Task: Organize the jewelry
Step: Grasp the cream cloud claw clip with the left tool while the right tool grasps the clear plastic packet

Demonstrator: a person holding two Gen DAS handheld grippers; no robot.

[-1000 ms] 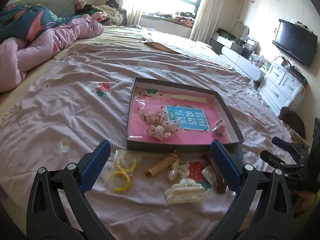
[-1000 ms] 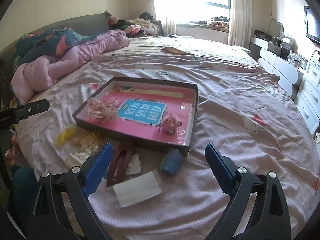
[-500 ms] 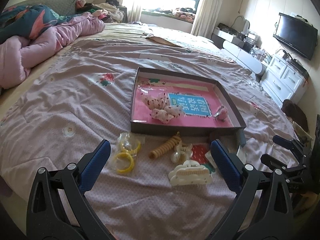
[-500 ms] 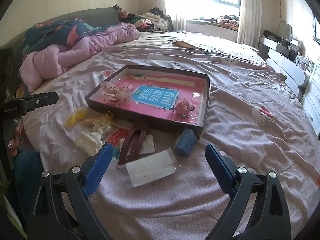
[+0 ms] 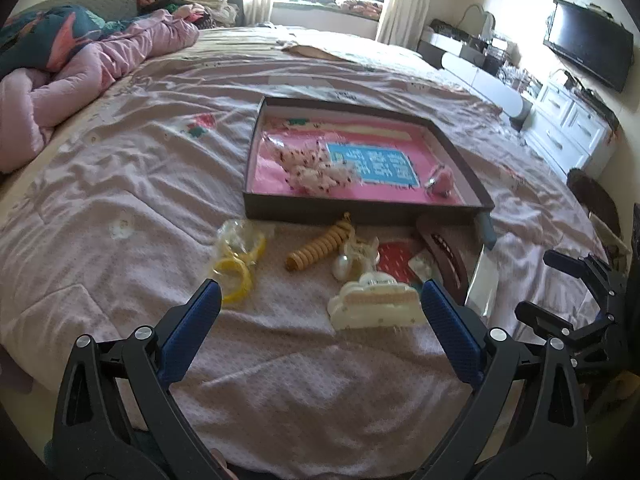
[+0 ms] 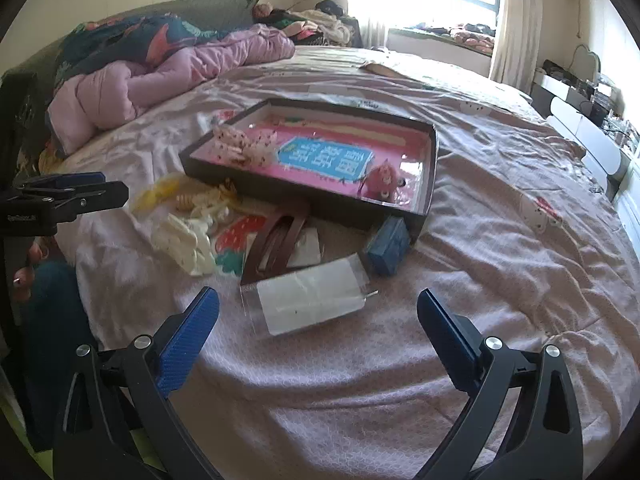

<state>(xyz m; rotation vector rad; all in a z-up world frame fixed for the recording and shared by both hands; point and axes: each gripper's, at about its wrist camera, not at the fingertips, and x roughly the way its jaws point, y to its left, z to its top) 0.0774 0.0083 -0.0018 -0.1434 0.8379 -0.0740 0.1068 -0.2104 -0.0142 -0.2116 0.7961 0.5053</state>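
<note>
Both grippers hang empty above the near edge of the bed [image 5: 120,168], their blue-padded jaws spread wide: the left gripper [image 5: 320,304] fills the bottom of its own view, and the right gripper [image 6: 318,312] does the same in its view. The jewelry and hair pieces lie loose on the pink bedspread just in front of the shallow dark box [image 5: 360,216], which sits at frame centre and already holds a speckled fabric bow [image 5: 316,168] and a small pink clip [image 5: 442,180] on its pink floor. In the left view, from left to right across the lower middle, lie the yellow rings [image 5: 236,268] partly in clear wrap, a tan spiral hair tie [image 5: 320,246], a pearly piece [image 5: 344,268] and a cream cloud-shaped claw clip [image 5: 376,304] nearest the gripper. In the right view, a brown snap clip [image 6: 276,244] rests at centre against a clear plastic packet [image 6: 312,300], with a small blue box [image 6: 388,244] touching the dark box's near corner. All of it looks light. The claw clip seems rigid and would likely take a pinch across its arched back; the spiral tie is springy and may squirm, so a hold at mid-length seems safest. The packet looks slick and flat against soft bedding, so it probably needs catching at a raised edge.
</note>
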